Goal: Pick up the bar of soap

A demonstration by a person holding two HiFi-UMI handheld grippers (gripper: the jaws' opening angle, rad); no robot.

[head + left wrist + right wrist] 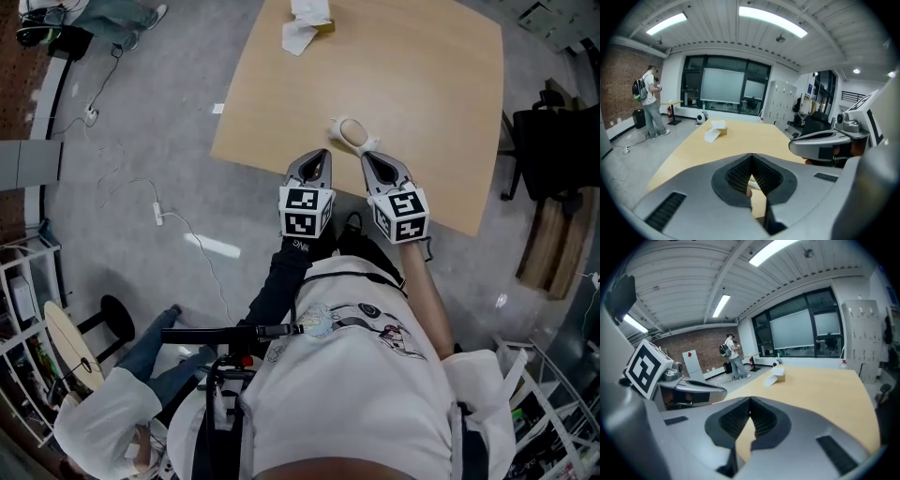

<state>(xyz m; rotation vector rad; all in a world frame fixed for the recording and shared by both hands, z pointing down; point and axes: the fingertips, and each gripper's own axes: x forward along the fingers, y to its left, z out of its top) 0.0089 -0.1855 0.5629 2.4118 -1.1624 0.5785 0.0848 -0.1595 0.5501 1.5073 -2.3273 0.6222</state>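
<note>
A pale oval bar of soap point(350, 130) lies on something white near the front edge of the light wooden table point(422, 84). My left gripper point(324, 153) hovers just short and left of it, jaws shut and empty. To its right my right gripper point(367, 156) points at the soap's near end, its tips close to the white piece, also shut with nothing held. In the left gripper view the left gripper point(751, 157) shows its pads meeting at the tip. The right gripper view shows the right gripper point(750, 401) the same. The soap itself is hidden there.
A small box with white paper point(307, 23) sits at the table's far end. A dark chair point(553, 141) stands right of the table. Cables point(159, 211) lie on the grey floor at the left. A person with a backpack point(649, 101) stands by the far brick wall.
</note>
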